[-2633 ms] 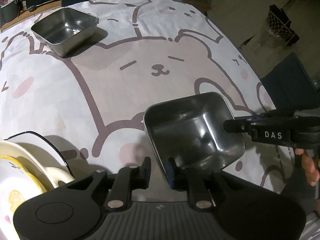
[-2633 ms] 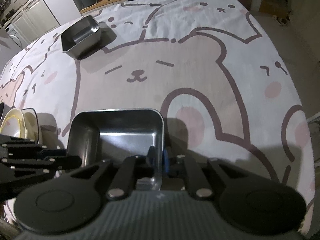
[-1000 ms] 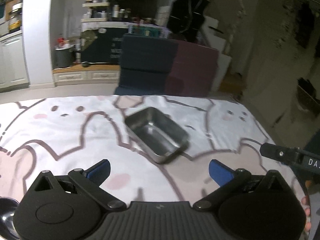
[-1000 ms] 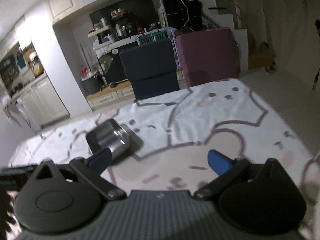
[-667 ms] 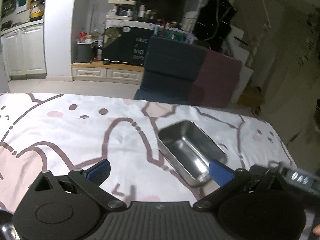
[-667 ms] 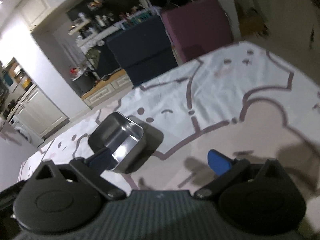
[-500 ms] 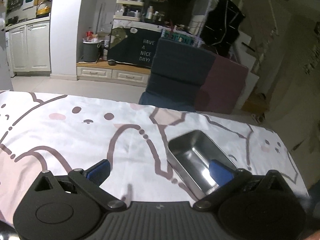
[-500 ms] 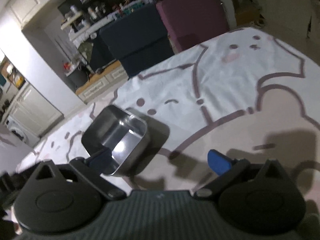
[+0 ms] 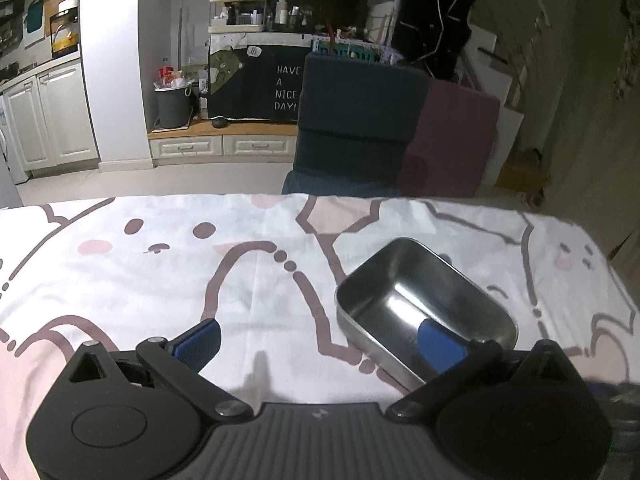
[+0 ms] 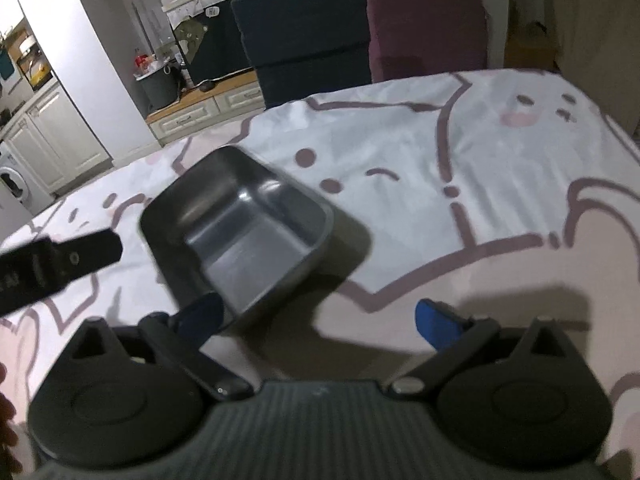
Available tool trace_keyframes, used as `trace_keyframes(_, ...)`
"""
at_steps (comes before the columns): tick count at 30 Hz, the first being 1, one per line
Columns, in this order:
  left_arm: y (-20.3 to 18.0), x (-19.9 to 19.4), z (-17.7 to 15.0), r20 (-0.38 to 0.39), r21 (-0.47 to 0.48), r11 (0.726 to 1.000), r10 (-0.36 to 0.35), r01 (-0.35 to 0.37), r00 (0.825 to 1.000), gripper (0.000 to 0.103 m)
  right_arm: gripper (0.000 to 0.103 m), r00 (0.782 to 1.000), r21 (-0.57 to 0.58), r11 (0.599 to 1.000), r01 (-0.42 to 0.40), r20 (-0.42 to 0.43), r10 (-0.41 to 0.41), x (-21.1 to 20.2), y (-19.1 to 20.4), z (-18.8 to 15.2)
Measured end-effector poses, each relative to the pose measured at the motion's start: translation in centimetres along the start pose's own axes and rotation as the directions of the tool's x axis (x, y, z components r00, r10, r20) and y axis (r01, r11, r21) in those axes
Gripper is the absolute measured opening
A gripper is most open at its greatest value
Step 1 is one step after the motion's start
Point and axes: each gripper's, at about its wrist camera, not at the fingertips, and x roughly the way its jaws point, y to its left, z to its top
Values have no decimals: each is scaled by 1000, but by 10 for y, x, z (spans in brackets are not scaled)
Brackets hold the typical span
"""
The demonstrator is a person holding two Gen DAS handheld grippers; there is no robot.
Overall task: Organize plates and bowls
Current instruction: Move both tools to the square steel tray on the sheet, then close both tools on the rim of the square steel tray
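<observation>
A rectangular steel tray lies empty on the bear-print tablecloth. In the left wrist view it is right of centre, and my left gripper is open with its right blue pad over the tray's near end. In the right wrist view the same tray is left of centre. My right gripper is open, with its left pad at the tray's near corner. The left gripper's black finger shows at the left edge, close beside the tray. Both grippers hold nothing.
The table's far edge meets a dark blue chair and a maroon chair. Beyond are white cabinets, a grey bin and shelves. The tablecloth drops off at the right.
Both grippers let go of the near steel tray and opened wide. They then moved across the table to the far steel tray, which now lies just in front of both.
</observation>
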Motion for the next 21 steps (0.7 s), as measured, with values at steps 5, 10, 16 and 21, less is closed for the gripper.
trace_keyframes(5, -1, 2, -4, -13, 20, 999, 28, -28, 1000, 103, 103, 998, -56, 996, 66, 11, -66, -6, -16, 0)
trace_keyframes(10, 2, 5, -11, -64, 51, 998, 50, -46, 997, 100, 103, 997, -48, 997, 67, 26, -66, -7, -29, 0)
trace_keyframes(16, 12, 5, -16, -133, -2, 1000, 6, -7, 991, 78, 103, 998, -80, 995, 55, 25, -54, 2, -29, -1)
trace_keyframes(21, 20, 9, -17, -164, -111, 992, -81, 64, 983, 59, 95, 999, -109, 994, -17, 44, 22, 2, -28, 6)
